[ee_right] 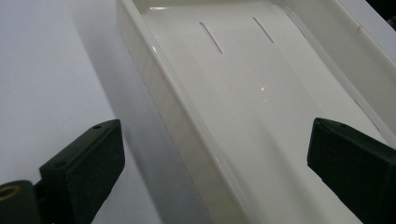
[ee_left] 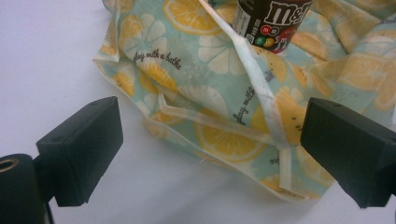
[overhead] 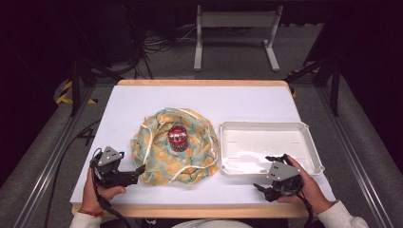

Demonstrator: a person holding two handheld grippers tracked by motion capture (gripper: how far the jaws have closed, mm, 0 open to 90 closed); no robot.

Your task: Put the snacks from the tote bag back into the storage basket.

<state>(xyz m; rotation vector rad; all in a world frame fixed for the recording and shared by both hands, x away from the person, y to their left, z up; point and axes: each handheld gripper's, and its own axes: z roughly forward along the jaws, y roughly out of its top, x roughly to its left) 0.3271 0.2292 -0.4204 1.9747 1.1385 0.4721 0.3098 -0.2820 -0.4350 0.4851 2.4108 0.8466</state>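
A cloth [overhead: 159, 159] printed with lemon slices lies spread and rumpled in the middle of the white table. On it stands a small M&M's tub [overhead: 177, 138] with a red lid, upright. My left gripper [overhead: 135, 173] rests near the table's front left, pointing at the cloth's near edge, jaws wide open and empty. In the left gripper view the cloth [ee_left: 187, 70] and its pale hem tape lie just beyond my left gripper [ee_left: 210, 154], with the tub [ee_left: 271, 23] behind. My right gripper [overhead: 266, 173] is open at the front of the white tray [overhead: 304, 129].
The tray's near wall [ee_right: 154, 84] runs between the jaws of my right gripper [ee_right: 215, 168]; its glossy inside holds nothing. Bare white table top [overhead: 142, 99] lies behind the cloth. A wooden edge [overhead: 204, 210] borders the table; cables and a metal stand [overhead: 235, 21] sit on the floor beyond.
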